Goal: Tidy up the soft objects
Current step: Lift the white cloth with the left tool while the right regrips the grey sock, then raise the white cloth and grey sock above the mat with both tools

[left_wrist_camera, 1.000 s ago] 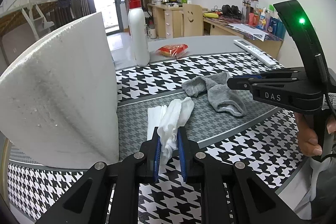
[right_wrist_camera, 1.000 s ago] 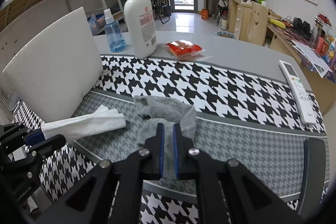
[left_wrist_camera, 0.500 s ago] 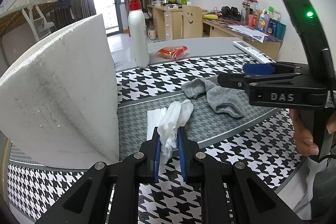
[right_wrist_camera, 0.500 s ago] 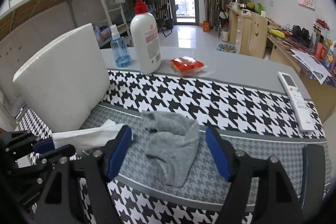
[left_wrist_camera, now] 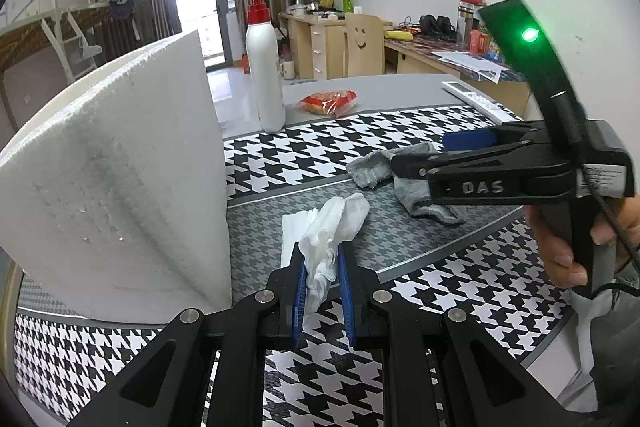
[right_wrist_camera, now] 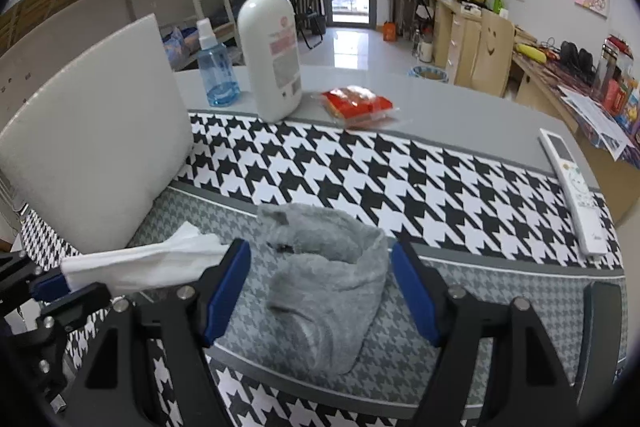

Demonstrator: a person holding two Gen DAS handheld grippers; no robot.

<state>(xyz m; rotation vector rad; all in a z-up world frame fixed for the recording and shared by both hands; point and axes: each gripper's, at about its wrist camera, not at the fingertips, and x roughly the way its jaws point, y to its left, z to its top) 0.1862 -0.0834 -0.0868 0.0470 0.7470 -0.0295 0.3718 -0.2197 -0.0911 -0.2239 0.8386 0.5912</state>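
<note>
A: What has the left tool [left_wrist_camera: 322, 283] got?

B: Its blue pads are pinched on a white tissue [left_wrist_camera: 326, 227], a thin, crumpled, twisted strip. The free end lies on the grey small-check band of the mat [right_wrist_camera: 460, 183].

A: And the right tool [right_wrist_camera: 320, 291]?

B: Its jaws have just been opening; they stand wide apart on either side of the grey sock [right_wrist_camera: 332, 275] without pressing it. The sock is fleecy and slumped in soft folds, flat on the same grey band, just beside the tissue's tip.

A: The mat itself?

B: A smooth printed sheet, bold black-and-white houndstooth around the finer grey band, laid on a plain grey worktop [right_wrist_camera: 460, 111].

A: What is the white slab on the left?

B: A foam board [left_wrist_camera: 116, 179], grainy and pitted, with straight edges, standing on its edge on the mat. Behind it stand a glossy white pump bottle [right_wrist_camera: 272, 55] with a red head, a clear blue spray bottle [right_wrist_camera: 216, 67], and a crinkly red packet [right_wrist_camera: 356, 105]. A slim white remote [right_wrist_camera: 572, 187] lies at the right edge.
</note>
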